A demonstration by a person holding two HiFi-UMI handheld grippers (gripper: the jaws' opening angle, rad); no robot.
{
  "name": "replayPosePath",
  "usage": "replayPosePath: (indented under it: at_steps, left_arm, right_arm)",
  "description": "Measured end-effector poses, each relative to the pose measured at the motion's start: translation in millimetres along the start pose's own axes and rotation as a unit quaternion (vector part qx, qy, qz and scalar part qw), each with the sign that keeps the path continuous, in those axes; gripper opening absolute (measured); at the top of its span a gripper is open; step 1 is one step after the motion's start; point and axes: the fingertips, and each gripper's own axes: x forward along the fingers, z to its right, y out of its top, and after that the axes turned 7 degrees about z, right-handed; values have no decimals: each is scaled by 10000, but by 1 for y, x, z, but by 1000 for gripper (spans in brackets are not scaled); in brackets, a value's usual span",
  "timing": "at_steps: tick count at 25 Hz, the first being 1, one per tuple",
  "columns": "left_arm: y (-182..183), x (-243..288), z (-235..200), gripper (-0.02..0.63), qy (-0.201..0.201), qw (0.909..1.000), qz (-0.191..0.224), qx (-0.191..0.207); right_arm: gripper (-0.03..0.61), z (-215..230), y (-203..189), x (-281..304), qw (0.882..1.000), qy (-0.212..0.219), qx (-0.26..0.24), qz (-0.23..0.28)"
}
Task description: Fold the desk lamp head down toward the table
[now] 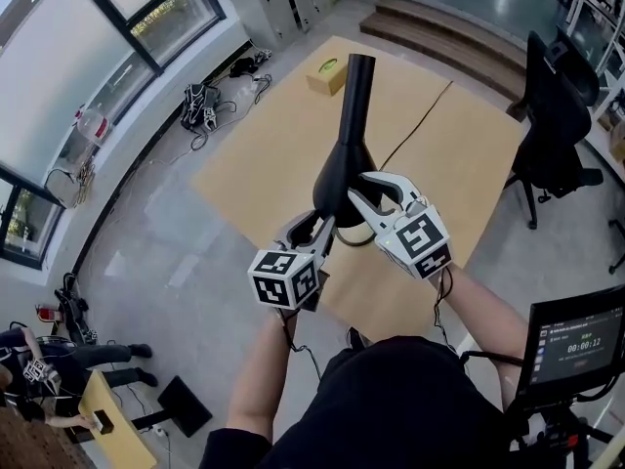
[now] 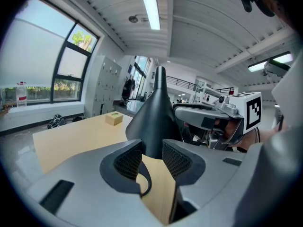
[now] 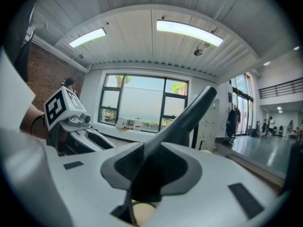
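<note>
A black desk lamp [image 1: 347, 135] stands on the wooden table [image 1: 264, 154], its narrow end pointing up and away and its flared part low between both grippers. My left gripper [image 1: 317, 231] is shut on the lamp's lower part from the near left. In the left gripper view the mesh pads [image 2: 176, 158] press against the black lamp [image 2: 155, 122] at the left gripper [image 2: 152, 157]. My right gripper [image 1: 356, 186] is shut on the lamp from the right. In the right gripper view the lamp [image 3: 182, 122] fills the gap of the right gripper [image 3: 151, 167].
A small tan box [image 1: 327, 74] sits at the table's far edge. The lamp's thin cable [image 1: 415, 130] runs across the table to the far right. A black office chair [image 1: 552, 125] stands right of the table, and a monitor on a stand [image 1: 576, 345] at near right.
</note>
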Motion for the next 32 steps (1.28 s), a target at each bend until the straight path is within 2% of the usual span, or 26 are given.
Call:
replayPosePath:
  at_steps: [32]
  left_arm:
    - [-11,16,-14,118,116,9997,-74,-224]
  right_arm:
    - [101,4,-8,10,9999,-49,37,-88]
